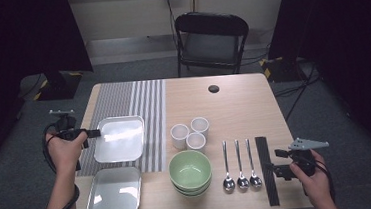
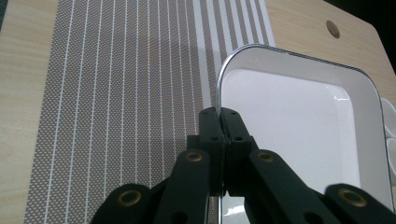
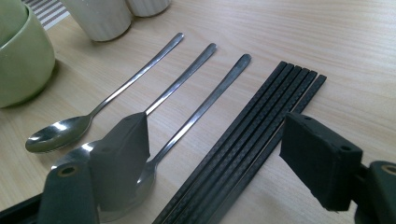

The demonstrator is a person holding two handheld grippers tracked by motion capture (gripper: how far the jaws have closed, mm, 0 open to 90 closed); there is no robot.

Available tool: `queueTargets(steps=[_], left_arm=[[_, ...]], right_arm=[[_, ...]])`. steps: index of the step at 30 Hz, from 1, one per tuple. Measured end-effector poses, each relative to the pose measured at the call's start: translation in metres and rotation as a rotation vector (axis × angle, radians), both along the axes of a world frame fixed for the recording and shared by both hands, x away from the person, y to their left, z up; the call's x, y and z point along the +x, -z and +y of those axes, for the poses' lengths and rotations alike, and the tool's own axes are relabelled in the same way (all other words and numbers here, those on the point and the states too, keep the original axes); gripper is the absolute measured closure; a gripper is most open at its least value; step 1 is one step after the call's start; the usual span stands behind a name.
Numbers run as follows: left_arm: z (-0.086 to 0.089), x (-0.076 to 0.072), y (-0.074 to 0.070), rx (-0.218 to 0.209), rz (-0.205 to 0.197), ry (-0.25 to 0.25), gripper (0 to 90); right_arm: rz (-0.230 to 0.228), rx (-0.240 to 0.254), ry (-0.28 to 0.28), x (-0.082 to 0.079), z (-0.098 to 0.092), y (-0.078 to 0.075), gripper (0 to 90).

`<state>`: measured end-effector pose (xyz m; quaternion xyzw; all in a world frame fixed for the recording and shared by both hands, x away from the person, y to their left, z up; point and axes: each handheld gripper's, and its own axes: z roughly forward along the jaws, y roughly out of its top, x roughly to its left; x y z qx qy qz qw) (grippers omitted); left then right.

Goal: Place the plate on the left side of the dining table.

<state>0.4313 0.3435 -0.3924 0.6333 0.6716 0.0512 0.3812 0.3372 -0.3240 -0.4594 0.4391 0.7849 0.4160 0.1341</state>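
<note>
Left gripper [image 2: 219, 122] pinching tray [image 2: 299, 140] rim, jaws fully closed on it — tray lying on striped mat [image 2: 116, 93] near table's left edge. Right gripper [image 3: 215, 154] gaping wide, holding nothing — hovering over chopsticks [image 3: 252, 140] near right front corner.

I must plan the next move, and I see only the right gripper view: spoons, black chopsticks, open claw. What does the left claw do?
Observer: The left claw is shut on the rim of a metal tray.
Operator: Where does this tray lie?
Observer: On a striped mat at the table's left part; a second tray lies on bare wood nearer the person.
Operator: Is the right claw above the chopsticks?
Observer: In the high view the right claw is just right of the chopsticks, low over the table.
Operator: How many cups stand behind the bowl?
Observer: Three cups, close together, behind stacked green bowls.
</note>
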Motion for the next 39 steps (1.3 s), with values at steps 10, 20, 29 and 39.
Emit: queueTargets(steps=[10, 20, 29, 39], left_arm=[[-0.002, 0.013, 0.008, 0.006, 0.001, -0.005, 89.3], [-0.004, 0.026, 0.015, -0.006, 0.021, -0.005, 89.3], [-0.004, 0.036, 0.019, 0.005, 0.022, -0.013, 89.3], [-0.001, 0.046, 0.023, 0.002, 0.025, -0.028, 89.2]], right_arm=[[0.006, 0.008, -0.001, 0.001, -0.001, 0.002, 23.0], [0.010, 0.010, -0.002, 0.001, -0.001, 0.003, 23.0], [0.012, 0.014, 0.001, 0.001, -0.002, 0.003, 23.1], [0.016, 0.014, 0.002, 0.001, -0.002, 0.004, 23.1]])
